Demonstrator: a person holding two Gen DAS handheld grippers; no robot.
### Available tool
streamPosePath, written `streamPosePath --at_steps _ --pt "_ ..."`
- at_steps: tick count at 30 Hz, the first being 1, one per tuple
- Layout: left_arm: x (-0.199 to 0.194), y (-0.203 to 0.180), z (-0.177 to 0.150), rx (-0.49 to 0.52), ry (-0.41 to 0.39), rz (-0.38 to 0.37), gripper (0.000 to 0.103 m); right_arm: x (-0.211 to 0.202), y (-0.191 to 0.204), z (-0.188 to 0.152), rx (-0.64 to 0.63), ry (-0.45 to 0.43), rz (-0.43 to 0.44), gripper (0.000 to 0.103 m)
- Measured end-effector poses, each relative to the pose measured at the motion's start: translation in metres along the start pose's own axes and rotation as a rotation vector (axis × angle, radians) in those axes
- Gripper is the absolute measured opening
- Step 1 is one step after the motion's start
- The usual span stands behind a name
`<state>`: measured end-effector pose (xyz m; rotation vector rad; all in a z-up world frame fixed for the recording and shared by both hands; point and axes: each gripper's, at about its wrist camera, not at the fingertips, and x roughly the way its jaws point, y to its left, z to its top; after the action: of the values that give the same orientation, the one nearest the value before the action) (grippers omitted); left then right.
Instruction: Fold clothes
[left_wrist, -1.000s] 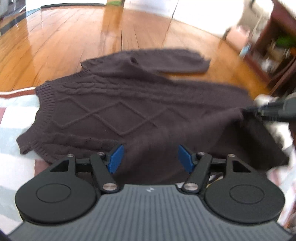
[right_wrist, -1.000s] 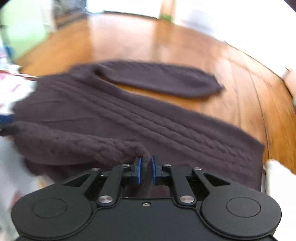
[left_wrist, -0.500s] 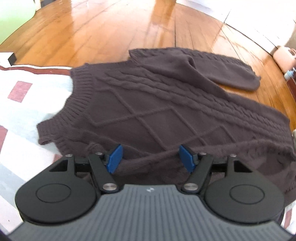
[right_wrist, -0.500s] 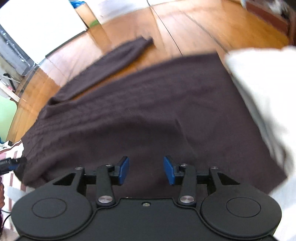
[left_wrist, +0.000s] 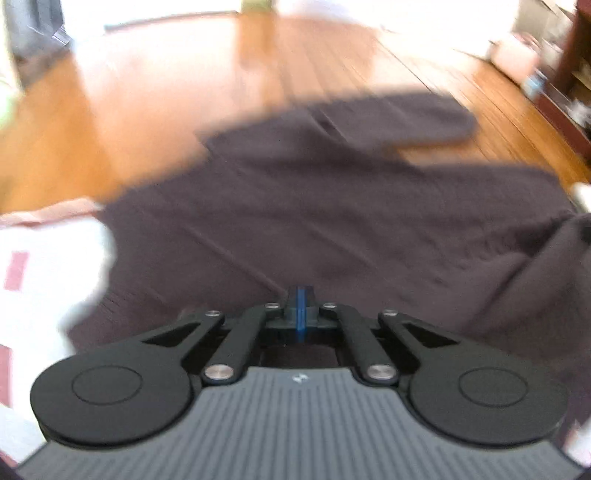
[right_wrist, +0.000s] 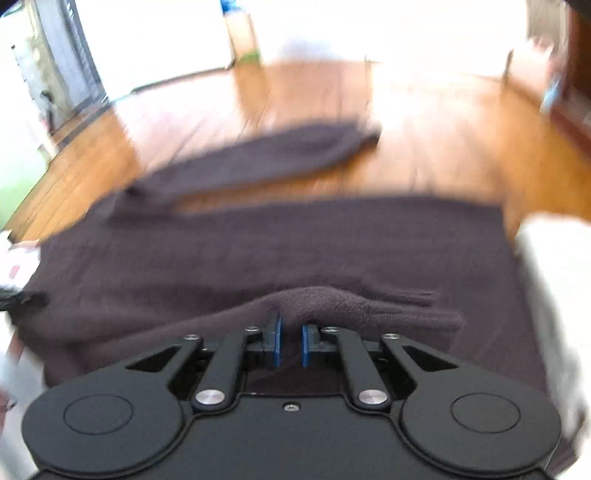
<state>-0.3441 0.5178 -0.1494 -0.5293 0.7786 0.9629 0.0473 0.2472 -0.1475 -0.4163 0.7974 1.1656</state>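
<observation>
A dark brown cable-knit wool sweater (right_wrist: 280, 251) is lying spread across a glossy, orange-toned wooden plank floor (right_wrist: 436, 133), its near edge overlapping a pale patterned cloth (left_wrist: 48, 254). One long soft sleeve (right_wrist: 266, 162) is stretching out flat on the boards beyond the body. The right tool (right_wrist: 289, 341) is pinching a raised, fuzzy fold of the knit between its blue pads. The left tool (left_wrist: 301, 306) is sitting with its blue pads pressed fully together over the sweater; whether fabric is caught between them is unclear through the blur.
</observation>
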Motion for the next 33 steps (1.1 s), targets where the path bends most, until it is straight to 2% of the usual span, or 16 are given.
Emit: streamPosePath --at_steps 1,3,7,8,9,11,15,18,22,24,25,26,29,30,31,33 --pt "-0.002 0.010 0.002 -0.036 -0.026 0.028 0.000 -0.001 0.004 0.010 -0.018 -0.040 -0.050 0.011" --pt "0.003 0.032 -0.002 -0.135 0.009 -0.013 0.000 0.006 0.014 0.019 -0.064 -0.066 -0.168 0.012" --pt "0.006 0.062 -0.017 -0.241 0.083 -0.071 0.005 0.034 0.034 0.002 -0.059 0.075 -0.384 0.023" --pt "0.003 0.067 -0.021 -0.256 0.084 -0.089 0.009 0.037 0.039 -0.007 -0.039 0.104 -0.395 0.030" --pt "0.000 0.071 -0.025 -0.273 0.081 -0.113 0.013 0.034 0.045 -0.017 -0.011 0.107 -0.331 0.031" --pt "-0.005 0.079 -0.032 -0.328 0.062 -0.163 0.034 0.025 0.059 -0.031 0.027 0.098 -0.150 0.032" --pt "-0.005 0.079 -0.029 -0.340 0.017 -0.202 0.047 0.030 0.096 -0.048 0.026 0.225 0.289 0.046" --pt "0.010 0.069 -0.019 -0.316 0.014 -0.177 0.060 0.044 0.131 -0.054 -0.030 0.303 0.458 0.047" --pt "0.030 0.062 -0.017 -0.318 0.060 -0.141 0.065 0.062 0.169 -0.055 -0.135 0.321 0.514 0.049" --pt "0.026 0.062 -0.019 -0.297 0.068 -0.119 0.055 0.073 0.182 -0.055 -0.164 0.339 0.529 0.052" --pt "0.024 0.061 -0.020 -0.286 0.072 -0.108 0.024 0.079 0.189 -0.055 -0.178 0.348 0.536 0.053" --pt "0.022 0.061 -0.021 -0.276 0.076 -0.097 0.017 0.083 0.196 -0.054 -0.200 0.351 0.544 0.055" --pt "0.016 0.060 -0.024 -0.244 0.089 -0.065 0.013 0.091 0.218 -0.051 -0.300 0.342 0.573 0.054" --pt "0.014 0.059 -0.025 -0.233 0.093 -0.054 0.013 0.092 0.225 -0.051 -0.335 0.342 0.592 0.025" --pt "0.012 0.059 -0.026 -0.222 0.097 -0.043 0.013 0.089 0.231 -0.054 -0.370 0.347 0.621 0.012" --pt "0.009 0.058 -0.028 -0.201 0.105 -0.021 0.013 0.075 0.237 -0.067 -0.407 0.338 0.673 0.012"
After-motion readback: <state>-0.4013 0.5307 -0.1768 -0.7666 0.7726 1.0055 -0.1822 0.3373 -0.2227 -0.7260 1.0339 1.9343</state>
